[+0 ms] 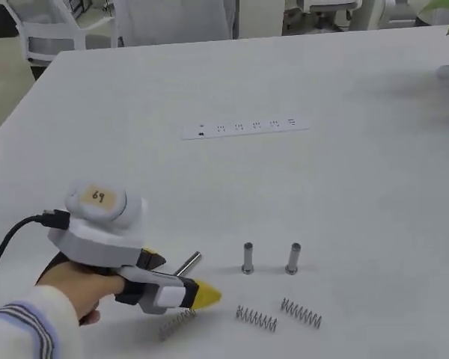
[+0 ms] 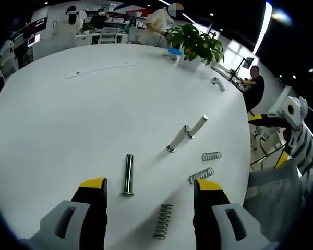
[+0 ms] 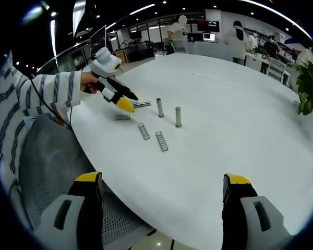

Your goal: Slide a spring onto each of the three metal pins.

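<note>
Holding low over the near left of the white table point(image 1: 337, 187), the left gripper point(image 1: 200, 296) sits in my hand point(image 1: 82, 288), fingers wrapped round the handle, striped sleeve point(image 1: 19, 333) at the near corner and a black cable point(image 1: 11, 235) running off to the left. Its yellow nose points right and dips toward the tabletop. In the left gripper view the jaws stand wide apart with nothing in them. The near-left spring point(image 2: 163, 221) lies on the table in the gap between them, untouched as far as I can tell.

Just beyond the nose, the lying pin point(image 1: 188, 263) rests flat. To its right the left upright pin point(image 1: 248, 257) and the right upright pin point(image 1: 292, 258) stand side by side, all three bare. The middle spring point(image 1: 256, 318) and the right spring point(image 1: 301, 312) lie loose just near of them.

The right gripper point(image 3: 163, 178) hangs out past the table's edge, well apart from the parts, jaws spread wide and holding nothing.

A white power strip point(image 1: 245, 127) lies flat farther up the table. Around it is an open office with desks, screens, ceiling strip lights, people at the far side, and a potted plant point(image 2: 198, 44) on the table's far edge.
</note>
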Demonstrator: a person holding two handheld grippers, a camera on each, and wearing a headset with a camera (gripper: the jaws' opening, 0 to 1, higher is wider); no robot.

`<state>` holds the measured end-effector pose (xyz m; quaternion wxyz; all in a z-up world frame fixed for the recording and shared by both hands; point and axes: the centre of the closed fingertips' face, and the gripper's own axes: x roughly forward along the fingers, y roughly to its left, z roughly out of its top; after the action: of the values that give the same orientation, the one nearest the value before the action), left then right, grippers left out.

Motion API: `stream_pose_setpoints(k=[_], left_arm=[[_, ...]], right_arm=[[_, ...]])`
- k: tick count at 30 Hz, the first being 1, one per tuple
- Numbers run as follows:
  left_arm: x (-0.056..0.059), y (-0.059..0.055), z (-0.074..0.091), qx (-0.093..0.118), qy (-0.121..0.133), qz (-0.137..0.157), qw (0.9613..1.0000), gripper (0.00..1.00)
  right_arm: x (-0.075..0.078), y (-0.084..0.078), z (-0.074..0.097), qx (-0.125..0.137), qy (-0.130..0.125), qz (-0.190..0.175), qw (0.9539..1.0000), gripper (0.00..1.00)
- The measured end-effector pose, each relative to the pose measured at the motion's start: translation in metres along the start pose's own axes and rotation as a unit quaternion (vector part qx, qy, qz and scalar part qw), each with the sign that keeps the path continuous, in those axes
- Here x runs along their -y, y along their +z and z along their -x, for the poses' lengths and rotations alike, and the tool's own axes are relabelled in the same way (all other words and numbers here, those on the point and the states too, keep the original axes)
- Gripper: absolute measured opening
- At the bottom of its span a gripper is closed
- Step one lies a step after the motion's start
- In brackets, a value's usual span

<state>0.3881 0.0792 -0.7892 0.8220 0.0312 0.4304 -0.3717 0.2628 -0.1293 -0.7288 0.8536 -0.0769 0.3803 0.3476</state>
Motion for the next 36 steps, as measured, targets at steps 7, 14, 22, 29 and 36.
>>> stream_pose_setpoints(k=[7, 14, 22, 29, 36], left_arm=[[0.003, -0.001, -0.006, -0.003, -0.004, -0.004, 1.0, 0.6], [-0.001, 0.007, -0.012, 0.009, -0.004, 0.005, 0.9999, 0.55], [-0.01, 0.016, -0.019, 0.011, 0.004, -0.012, 0.9999, 0.46], [-0.011, 0.017, -0.028, -0.002, 0.007, -0.031, 0.9995, 0.41], [-0.015, 0.019, -0.033, -0.005, 0.02, -0.051, 0.9985, 0.32]], right_arm=[[-0.001, 0.002, -0.001, -0.003, 0.0, 0.003, 1.0, 0.94], [-0.002, 0.002, -0.002, -0.005, 0.0, 0.002, 1.0, 0.94], [-0.002, 0.002, -0.003, -0.007, 0.001, 0.001, 1.0, 0.93], [-0.002, 0.003, -0.004, -0.009, 0.004, 0.002, 1.0, 0.93], [-0.004, 0.001, -0.005, -0.012, 0.007, 0.002, 0.9999, 0.92]])
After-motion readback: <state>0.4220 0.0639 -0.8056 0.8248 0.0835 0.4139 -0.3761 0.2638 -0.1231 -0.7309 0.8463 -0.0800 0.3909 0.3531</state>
